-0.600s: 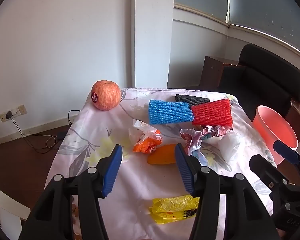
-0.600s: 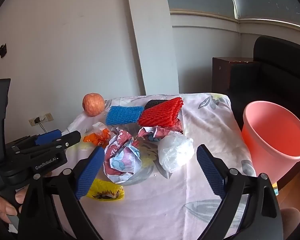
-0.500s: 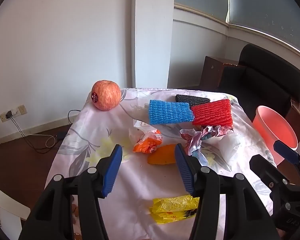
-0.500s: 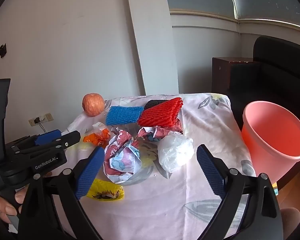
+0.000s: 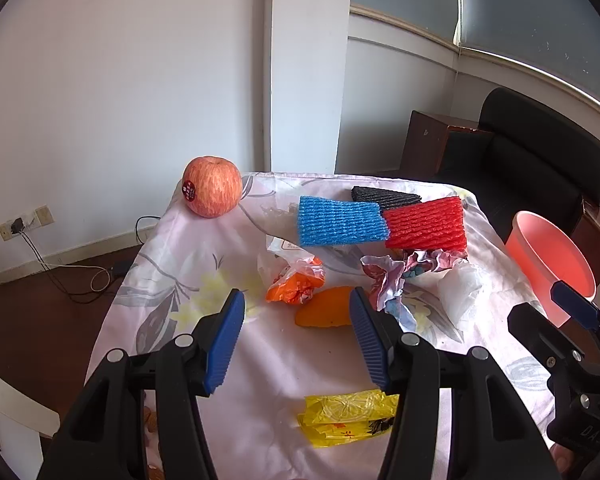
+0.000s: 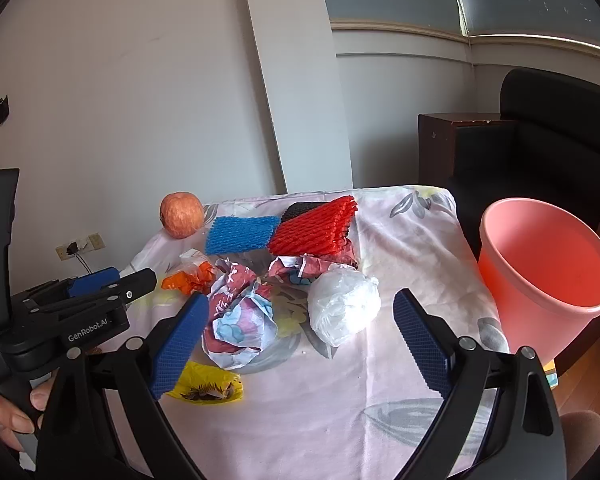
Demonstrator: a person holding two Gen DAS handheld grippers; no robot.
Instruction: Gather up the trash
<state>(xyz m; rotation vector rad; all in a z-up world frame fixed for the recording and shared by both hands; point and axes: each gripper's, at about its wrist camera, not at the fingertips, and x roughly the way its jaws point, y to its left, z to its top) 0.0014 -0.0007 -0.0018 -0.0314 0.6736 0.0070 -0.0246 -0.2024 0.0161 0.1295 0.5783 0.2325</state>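
Nothing has been gathered yet: the trash lies loose on the bench (image 6: 400,240) and the pink bin (image 6: 548,276) stands off its edge, out past the right gripper's outer finger, so this looks like the approach before a first pick. The right gripper (image 6: 300,340) hovers with its fingers spread wide and empty; the crumpled paper (image 6: 240,320) and the white plastic bag (image 6: 344,304) sit just ahead between them. The left gripper (image 5: 296,340) is likewise wide open holding nothing, with the orange peel (image 5: 324,312) ahead between its fingers, the orange wrapper (image 5: 296,284) just beyond, and the yellow wrapper (image 5: 348,416) below. Next, I judge, one gripper must lower over a single piece and close
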